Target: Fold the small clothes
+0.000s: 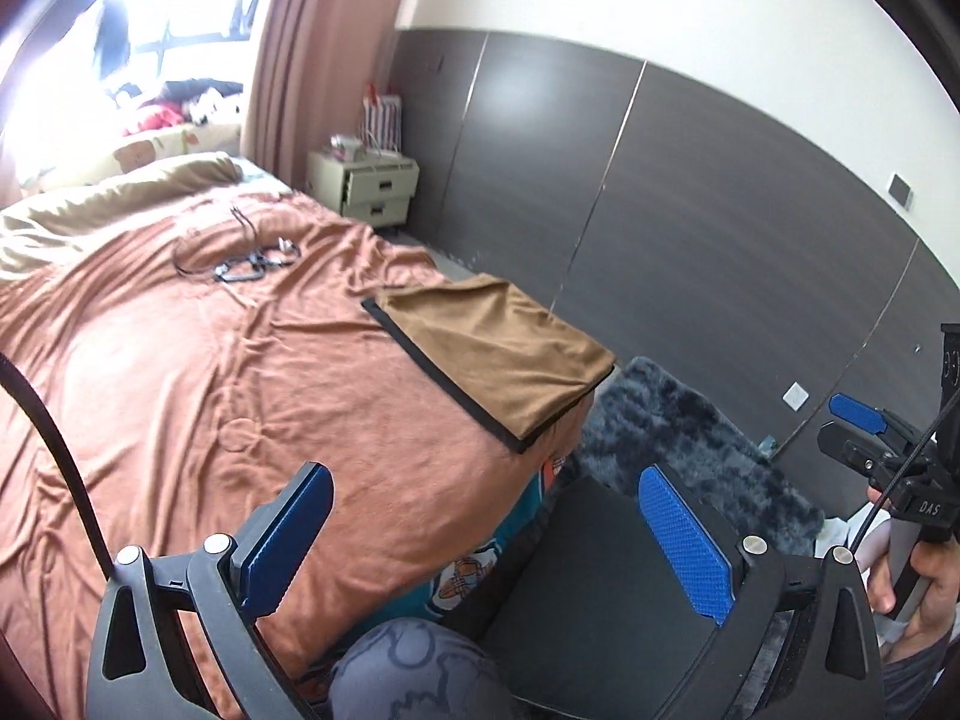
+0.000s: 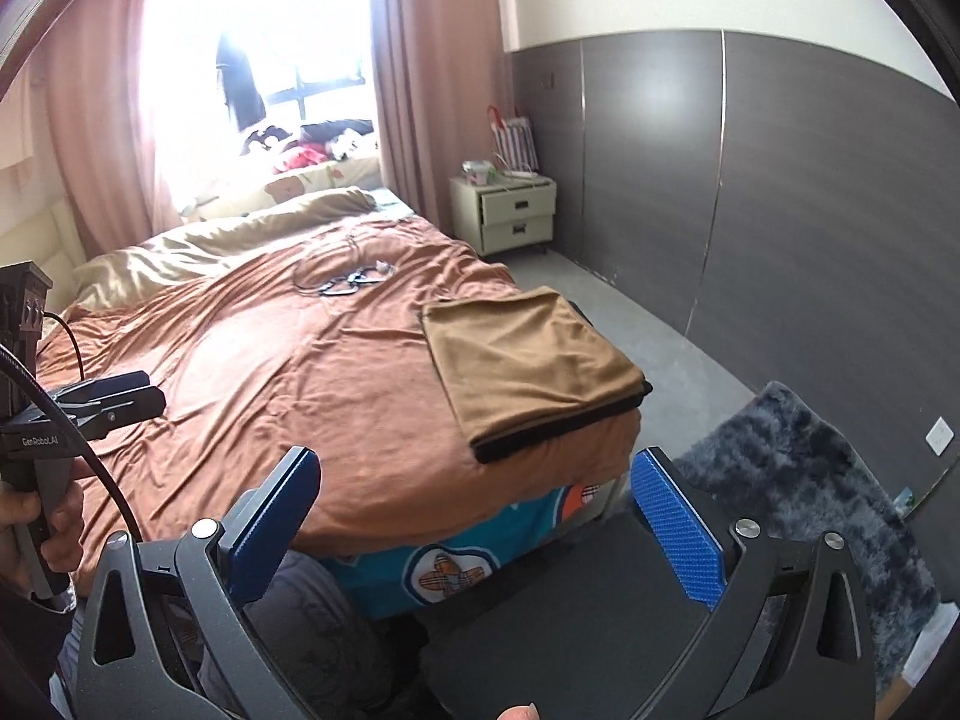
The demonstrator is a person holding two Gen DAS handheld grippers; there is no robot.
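Observation:
A folded brown garment (image 1: 498, 354) with a black hem lies flat at the near right corner of the bed, also seen as the brown garment (image 2: 534, 360) in the right wrist view. My left gripper (image 1: 486, 540) hovers open above the bed's corner, well short of the garment, with nothing between its blue pads. My right gripper (image 2: 474, 522) is open too and empty, held back from the bed edge. The right gripper (image 1: 870, 438) shows at the right edge of the left view; the left gripper (image 2: 102, 402) shows at the left edge of the right view.
The bed (image 2: 270, 372) has a rust-orange sheet. Cables and small carabiners (image 2: 348, 282) lie mid-bed. A beige nightstand (image 2: 510, 216) stands by the dark wall panels. A grey shaggy rug (image 2: 810, 480) covers the floor at right. A person's knee (image 1: 414, 672) is below.

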